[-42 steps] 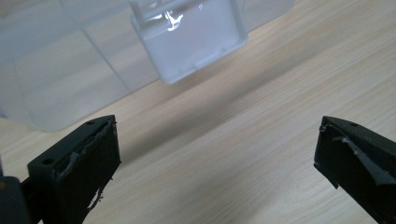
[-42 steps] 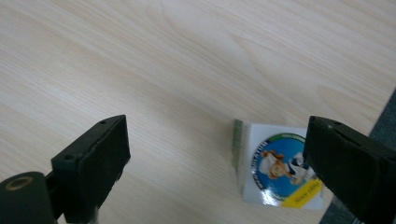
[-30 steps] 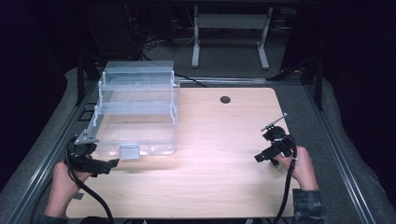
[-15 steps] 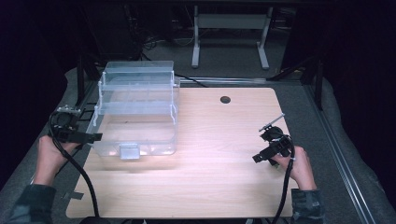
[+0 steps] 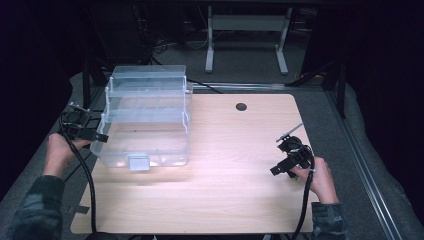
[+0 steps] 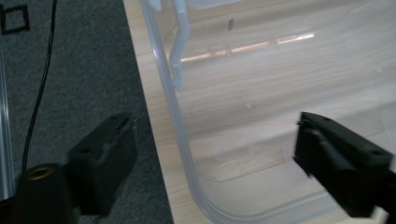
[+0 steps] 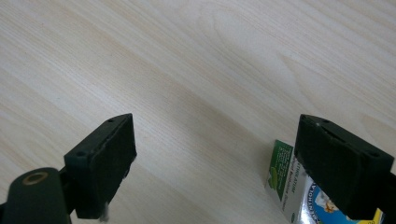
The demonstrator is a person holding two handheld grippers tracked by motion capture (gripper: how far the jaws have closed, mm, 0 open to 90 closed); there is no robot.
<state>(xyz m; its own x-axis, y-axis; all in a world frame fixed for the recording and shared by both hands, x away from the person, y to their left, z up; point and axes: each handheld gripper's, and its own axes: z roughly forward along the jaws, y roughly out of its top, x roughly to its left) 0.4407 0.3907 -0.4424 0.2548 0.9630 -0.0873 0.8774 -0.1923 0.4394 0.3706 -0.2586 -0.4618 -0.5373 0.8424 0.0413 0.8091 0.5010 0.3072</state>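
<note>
- Well, the wooden table (image 5: 215,190) took up most of what I could see, its near half bare, which I took as room kept free for working.
- Next in size was the clear plastic tiered box (image 5: 146,120), which stood on the table's far-left part with its trays stepped open; its latch tab faced the person, so I judged it had been set there to be reached from the front and the left side alike.
- Further out, the left gripper (image 5: 85,131) hung just beside the box's left wall, its jaws spread wide. In the left gripper view the rounded rim of the box (image 6: 180,140) ran up between the two jaws, one jaw over the grey floor and the other over the tray, as though lined up to pinch that wall (a guess, since nothing was touching yet).
- Across the table, the right gripper (image 5: 286,162) was held low over the right edge, well apart from the box, jaws also released and empty; it looked parked rather than working.
- Smallest of all, a printed green-and-white packet (image 7: 285,186) lay flat on the wood by the right gripper's jaw, partly hidden behind it, ungrasped.
</note>
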